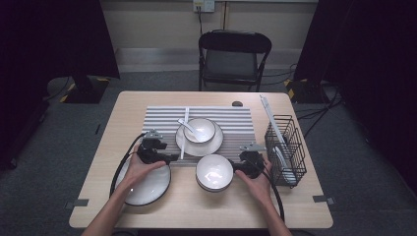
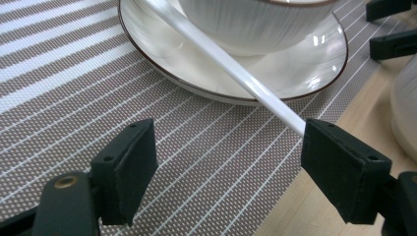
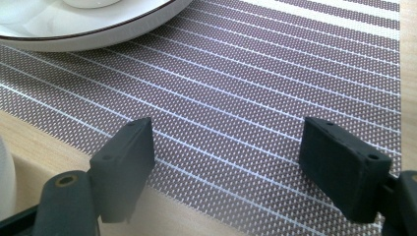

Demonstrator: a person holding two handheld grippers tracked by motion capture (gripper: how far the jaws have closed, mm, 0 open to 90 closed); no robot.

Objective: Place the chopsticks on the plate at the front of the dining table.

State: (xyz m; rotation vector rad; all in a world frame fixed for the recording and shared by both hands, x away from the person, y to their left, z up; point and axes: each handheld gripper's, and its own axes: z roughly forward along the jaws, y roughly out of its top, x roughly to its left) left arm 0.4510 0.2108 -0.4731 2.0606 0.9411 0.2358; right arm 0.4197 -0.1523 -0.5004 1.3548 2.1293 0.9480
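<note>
Wooden table is carrying a striped mat. I'm holding my left claw open at the white chopstick leaning on the saucer; right claw is gaping over the mat beside that saucer. Probably the reaching step; next I need to centre the chopstick tip, then close.

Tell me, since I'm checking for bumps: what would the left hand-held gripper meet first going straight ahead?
Probably the white chopstick lying across the plate; its near end already sits by one jaw.

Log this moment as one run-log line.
left claw: open, beside chopstick end | right claw: open over placemat | nothing held
</note>
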